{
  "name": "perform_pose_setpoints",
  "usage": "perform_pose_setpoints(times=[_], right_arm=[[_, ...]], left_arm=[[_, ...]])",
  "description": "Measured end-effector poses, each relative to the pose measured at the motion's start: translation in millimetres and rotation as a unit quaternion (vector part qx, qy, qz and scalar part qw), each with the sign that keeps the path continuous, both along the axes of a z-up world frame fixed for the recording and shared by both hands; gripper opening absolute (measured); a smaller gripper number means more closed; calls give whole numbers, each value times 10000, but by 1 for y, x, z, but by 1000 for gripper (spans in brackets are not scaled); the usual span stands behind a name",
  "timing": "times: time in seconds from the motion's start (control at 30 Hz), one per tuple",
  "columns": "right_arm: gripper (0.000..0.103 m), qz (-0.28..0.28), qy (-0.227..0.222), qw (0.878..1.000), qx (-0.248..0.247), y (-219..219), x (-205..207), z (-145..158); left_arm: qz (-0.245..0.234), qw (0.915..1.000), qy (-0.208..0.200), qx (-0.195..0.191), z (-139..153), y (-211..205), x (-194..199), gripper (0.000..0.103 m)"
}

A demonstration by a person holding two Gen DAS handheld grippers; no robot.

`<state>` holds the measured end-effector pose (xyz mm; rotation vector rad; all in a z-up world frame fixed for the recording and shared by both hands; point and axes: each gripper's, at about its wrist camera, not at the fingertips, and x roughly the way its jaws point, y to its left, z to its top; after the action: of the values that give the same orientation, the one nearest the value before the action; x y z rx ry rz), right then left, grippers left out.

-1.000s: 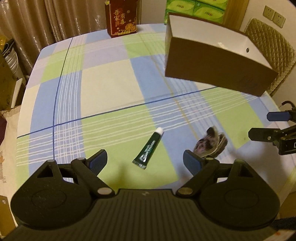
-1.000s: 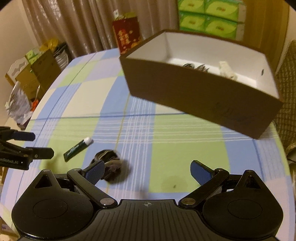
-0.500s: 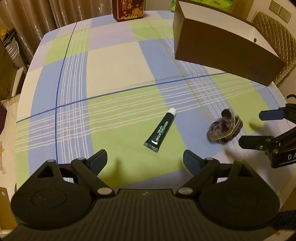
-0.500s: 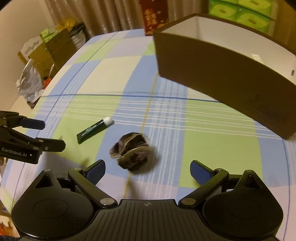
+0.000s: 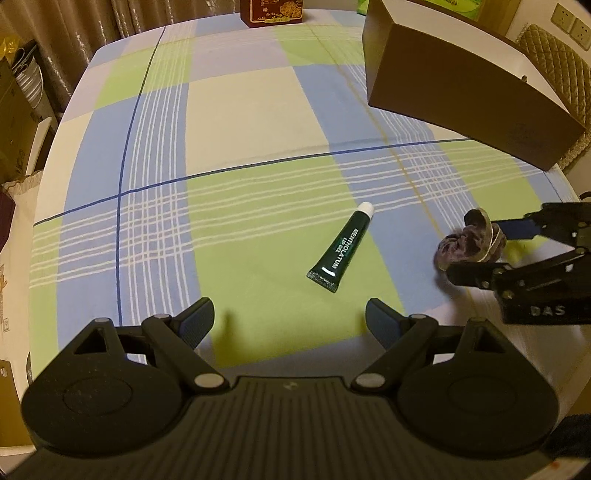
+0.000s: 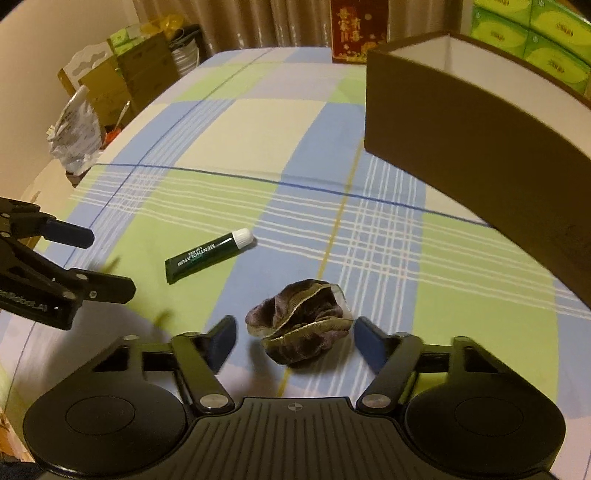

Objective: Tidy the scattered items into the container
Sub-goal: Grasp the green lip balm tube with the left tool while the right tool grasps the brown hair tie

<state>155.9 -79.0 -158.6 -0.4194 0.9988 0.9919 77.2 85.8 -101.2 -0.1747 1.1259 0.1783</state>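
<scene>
A dark green lip-gel tube (image 5: 341, 248) with a white cap lies on the checked tablecloth; it also shows in the right wrist view (image 6: 208, 254). A dark purple velvet scrunchie (image 6: 301, 332) lies right of it, also seen in the left wrist view (image 5: 467, 243). My right gripper (image 6: 295, 341) is open, its fingers on either side of the scrunchie, not touching it. My left gripper (image 5: 290, 321) is open and empty, just short of the tube. The brown cardboard box (image 5: 469, 96) with white inside (image 6: 480, 122) stands at the far right.
A red gift box (image 6: 356, 31) stands at the table's far edge. Green tissue packs (image 6: 532, 40) are stacked behind the brown box. Cartons and bags (image 6: 107, 85) sit on the floor to the left. A quilted chair (image 5: 565, 77) is behind the box.
Both grippers have come lower and nearer the table. My right gripper has moved left and forward until the scrunchie lies between its open fingers, which have narrowed. The tube has not moved.
</scene>
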Motion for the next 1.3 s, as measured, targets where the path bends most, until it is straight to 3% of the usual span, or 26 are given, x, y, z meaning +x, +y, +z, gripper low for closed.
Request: perform_pose_setpoints(times=[0.03, 0.1, 0.27, 0.63, 0.7, 0.87, 0.97, 1.17, 1.23, 1.3], right_arm=[[53, -28, 37, 10000, 20, -1, 2, -2], [37, -109, 178, 9997, 105, -4, 7, -4], [26, -345, 283, 9987, 237, -14, 19, 1], [26, -991, 255, 9946, 164, -48, 51, 6], [26, -1083, 250, 9937, 155, -54, 54, 6], [26, -1252, 266, 9917, 149, -67, 60, 8], [26, -1330, 269, 9906, 151, -72, 62, 9], [26, -1396, 356, 9893, 244, -77, 64, 11], [27, -1427, 406, 9884, 316, -79, 64, 12], [36, -1423, 437, 9883, 334, -79, 64, 12]], left_arm=[[-9, 10000, 1, -11, -1, 0, 1, 86], [-35, 10000, 11, -49, -2, -1, 3, 84], [-165, 9998, 9, -57, -7, -5, 13, 83], [-878, 9960, -170, -12, -21, -23, 58, 72], [-1000, 9949, -154, -52, -25, -24, 66, 63], [-1213, 9925, -123, -102, -31, -27, 78, 56], [-1306, 9913, -93, -156, -33, -27, 81, 47], [-1397, 9898, -190, -216, -36, -27, 82, 43], [-1407, 9897, -221, -149, -35, -27, 80, 39], [-1424, 9895, -248, -6, -35, -28, 77, 24]])
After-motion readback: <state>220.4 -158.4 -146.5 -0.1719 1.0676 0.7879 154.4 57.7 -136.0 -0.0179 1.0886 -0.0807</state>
